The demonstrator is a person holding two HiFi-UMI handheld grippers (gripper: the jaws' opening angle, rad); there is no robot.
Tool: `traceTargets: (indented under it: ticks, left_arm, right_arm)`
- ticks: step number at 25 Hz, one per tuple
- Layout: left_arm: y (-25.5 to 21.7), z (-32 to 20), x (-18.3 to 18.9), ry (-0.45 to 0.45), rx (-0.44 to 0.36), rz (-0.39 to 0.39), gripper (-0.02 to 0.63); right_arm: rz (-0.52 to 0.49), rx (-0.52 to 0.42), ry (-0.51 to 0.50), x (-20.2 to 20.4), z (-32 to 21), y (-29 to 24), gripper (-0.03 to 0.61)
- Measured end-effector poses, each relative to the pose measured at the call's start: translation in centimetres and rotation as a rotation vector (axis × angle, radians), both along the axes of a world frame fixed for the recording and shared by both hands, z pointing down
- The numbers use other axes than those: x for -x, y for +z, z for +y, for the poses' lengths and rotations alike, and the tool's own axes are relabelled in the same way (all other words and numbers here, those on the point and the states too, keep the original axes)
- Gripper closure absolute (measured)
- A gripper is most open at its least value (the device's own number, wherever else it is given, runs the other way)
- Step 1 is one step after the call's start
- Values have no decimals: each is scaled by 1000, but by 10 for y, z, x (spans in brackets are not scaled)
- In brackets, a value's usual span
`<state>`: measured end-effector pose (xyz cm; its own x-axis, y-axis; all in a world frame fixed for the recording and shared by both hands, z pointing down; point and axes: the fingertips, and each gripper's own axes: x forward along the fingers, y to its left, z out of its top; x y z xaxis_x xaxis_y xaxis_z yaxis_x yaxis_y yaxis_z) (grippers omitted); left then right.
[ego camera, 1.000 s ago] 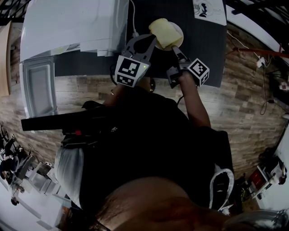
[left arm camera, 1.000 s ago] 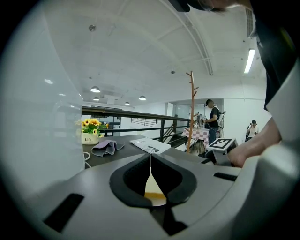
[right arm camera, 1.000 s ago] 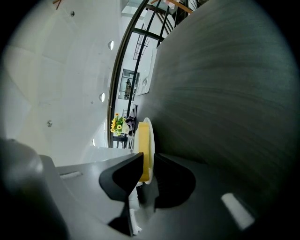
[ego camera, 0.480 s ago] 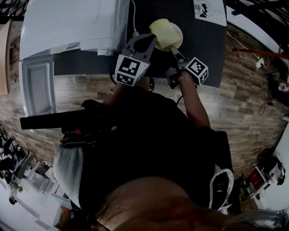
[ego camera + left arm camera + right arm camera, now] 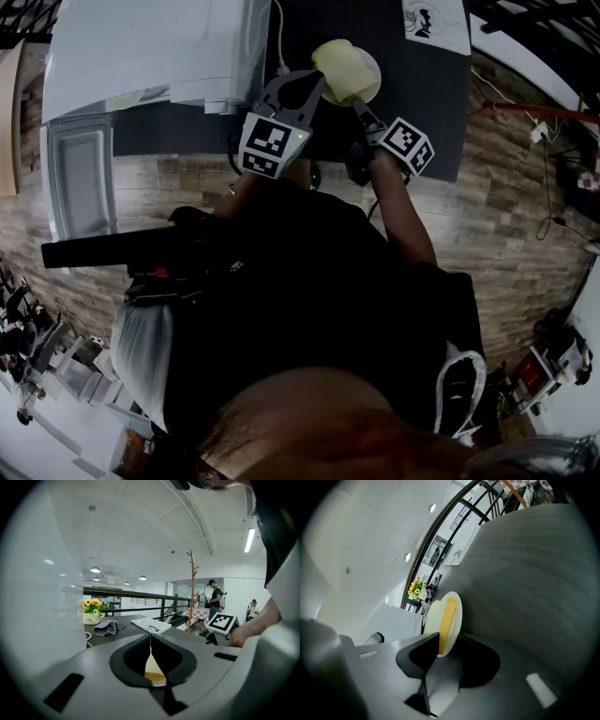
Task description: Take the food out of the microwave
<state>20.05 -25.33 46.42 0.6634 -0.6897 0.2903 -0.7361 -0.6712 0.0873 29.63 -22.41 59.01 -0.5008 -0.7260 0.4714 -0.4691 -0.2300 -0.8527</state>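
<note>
With the plate (image 5: 456, 609) already set on the table (image 5: 422, 112), its rim is being released by the right gripper (image 5: 450, 639), whose jaws have just been opened astride it, the left gripper (image 5: 150, 637) is clenched shut, and withdrawal is called for.

The microwave (image 5: 150, 52) fills the left end of the worktop (image 5: 422, 103). Its door (image 5: 80, 178) is swung open past the near left corner and bars a sideways approach there. A bare strip runs along the near edge in front of it. The plate (image 5: 375, 73) sits mid-worktop. The closed left gripper (image 5: 317, 82) hangs at its left rim. The right gripper (image 5: 361, 106), jaws just opened round the near rim, crowds that side. Right of the plate the surface lies bare to the right edge. A booklet (image 5: 433, 21) occupies the far right corner and a cable (image 5: 277, 37) trails beside the microwave.
</note>
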Motion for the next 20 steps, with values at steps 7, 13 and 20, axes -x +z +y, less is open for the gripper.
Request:
traceTargets:
  ticks: [7,13,20]
  left_arm:
    - [-1,3,-2,3,-3,-4,606]
    - [-4,5,1,4,-9,-3,606]
    - [-7,10,4,2,-19,3,606]
  right_arm:
    - [40,-6,-17,0,3,-1,471]
    - [67,2,-6,-1,6,-1,469]
    - [103,0,-17,-3,10,-2,462]
